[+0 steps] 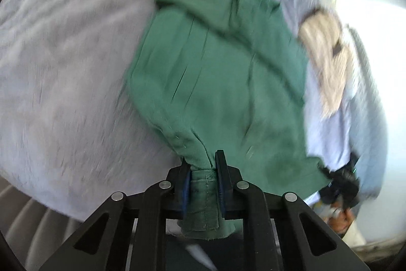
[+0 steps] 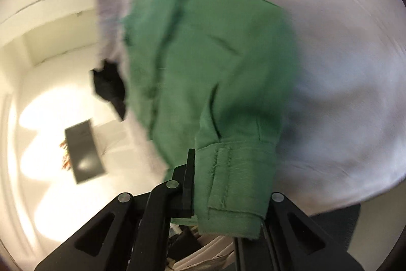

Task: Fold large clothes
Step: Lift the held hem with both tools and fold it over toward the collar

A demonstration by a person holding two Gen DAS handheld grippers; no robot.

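A green garment (image 1: pixel 215 73) hangs stretched between two hand-held grippers over a pale lilac sheet (image 1: pixel 63 62), both wrist views smeared by motion. The left gripper (image 1: pixel 203 177) has its black fingers (image 1: pixel 221 169) drawn close on a bunched, stitched hem of the green garment, the blue pads pressing the cloth from either side, with a short tail of hem hanging out below them. The right gripper (image 2: pixel 228 184) grips another hemmed corner of the same garment (image 2: pixel 215 67); only its left-hand finger (image 2: pixel 189 177) shows, and the folded band of cloth drapes over and hides the other, with no gap visible between finger and cloth.

From the left gripper's hold the green garment fans outward into a broad panel, its far end folded over itself in a thick ridge. The weave looks like a matte, fairly heavy cotton, with straight creases and stitched seams along the hems. To the left of the green garment the sheet lies open and bare, softly rumpled, giving wide room on that side. To its right the space is crowded: a cream, ribbed knit item (image 1: pixel 327 62) and a pale blue cloth (image 1: pixel 330 133) lie against the garment's edge.

In the right wrist view a dark, crumpled scrap (image 2: pixel 109 88) sits at the garment's left edge, and beyond it lies bright white floor (image 2: pixel 45 118) with a flat dark rectangular object (image 2: pixel 83 151).
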